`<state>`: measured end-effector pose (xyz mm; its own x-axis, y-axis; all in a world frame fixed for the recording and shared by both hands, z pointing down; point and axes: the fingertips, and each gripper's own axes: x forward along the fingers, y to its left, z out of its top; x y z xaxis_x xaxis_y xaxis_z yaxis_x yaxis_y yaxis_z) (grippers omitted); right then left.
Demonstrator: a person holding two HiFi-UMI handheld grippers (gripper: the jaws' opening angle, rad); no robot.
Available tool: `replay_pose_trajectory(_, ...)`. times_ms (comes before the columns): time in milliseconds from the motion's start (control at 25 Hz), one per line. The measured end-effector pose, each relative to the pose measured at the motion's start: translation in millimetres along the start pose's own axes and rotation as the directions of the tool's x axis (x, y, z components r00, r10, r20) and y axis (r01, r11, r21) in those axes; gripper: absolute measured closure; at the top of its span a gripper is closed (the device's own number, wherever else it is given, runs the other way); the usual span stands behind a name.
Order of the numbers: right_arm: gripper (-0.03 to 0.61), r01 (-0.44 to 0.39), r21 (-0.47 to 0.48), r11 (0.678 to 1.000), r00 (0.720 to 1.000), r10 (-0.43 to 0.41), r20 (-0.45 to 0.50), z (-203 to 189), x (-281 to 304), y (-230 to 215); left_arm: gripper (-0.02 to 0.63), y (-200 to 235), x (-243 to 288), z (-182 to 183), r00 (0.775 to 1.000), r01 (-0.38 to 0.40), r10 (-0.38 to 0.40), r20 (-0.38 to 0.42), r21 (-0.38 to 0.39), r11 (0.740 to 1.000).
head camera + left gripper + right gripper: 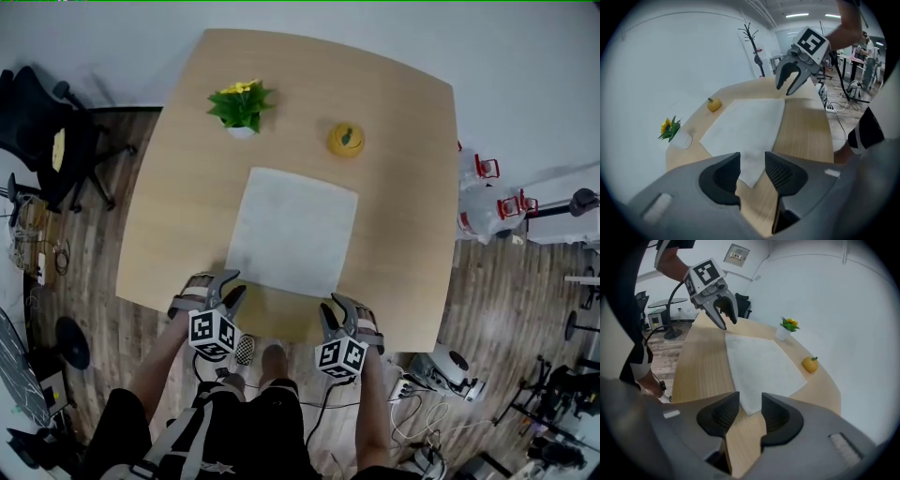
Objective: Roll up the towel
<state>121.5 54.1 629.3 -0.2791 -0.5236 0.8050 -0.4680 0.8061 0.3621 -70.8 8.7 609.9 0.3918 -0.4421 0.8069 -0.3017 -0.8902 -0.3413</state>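
From my head camera, I looked down on the wooden table (412,169). The white towel (293,230) lay flat and spread out in the middle of it. Behind the towel stood a little plant (241,105) with yellow flowers, and a small yellow fruit (346,140) sat beside it to the right. My left gripper (230,287) was at the near left corner of the towel. My right gripper (331,309) was at the near right corner. A black chair (37,131) stood on the floor to the left.

From my left gripper view, the left gripper (752,163) had its jaws apart. One towel (745,126) corner showed in the gap between them, but the pads did not squeeze it. Across the towel I saw my right gripper (790,84), with its jaws spread too. The plant (670,129) and the yellow fruit (714,104) were on the far side.

From my right gripper view, the right gripper (750,401) also had its jaws apart. The other near corner of the towel (759,366) showed between them, and nothing was pinched. My left gripper (723,315) hung at the far corner with its jaws apart. The plant (789,325) and the yellow fruit (810,364) sat past the towel's edge.
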Motion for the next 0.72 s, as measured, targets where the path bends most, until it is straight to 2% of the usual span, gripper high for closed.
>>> replay_pose_trajectory(160, 0.408, -0.072, -0.052, 0.996, 0.996, 0.068, -0.065, -12.9, 13.7, 4.2, 0.436, -2.0, 13.3, -14.2, 0.995, 0.042, -0.036, -0.090, 0.059, 0.997)
replay_pose_trajectory(440, 0.410, -0.173, -0.080, 0.982, 0.979, 0.162, -0.125, -25.2, 30.6, 8.1, 0.436, -3.6, 30.0, -31.9, 0.981, 0.109, -0.095, -0.170, 0.075, 0.991)
replay_pose_trajectory(720, 0.431, -0.292, -0.022, 0.956, 0.948, 0.286, -0.144, -26.5, 34.3, 12.4, 0.460, -5.2, 42.6, -40.2, 0.967, 0.158, -0.136, -0.213, 0.086, 0.984)
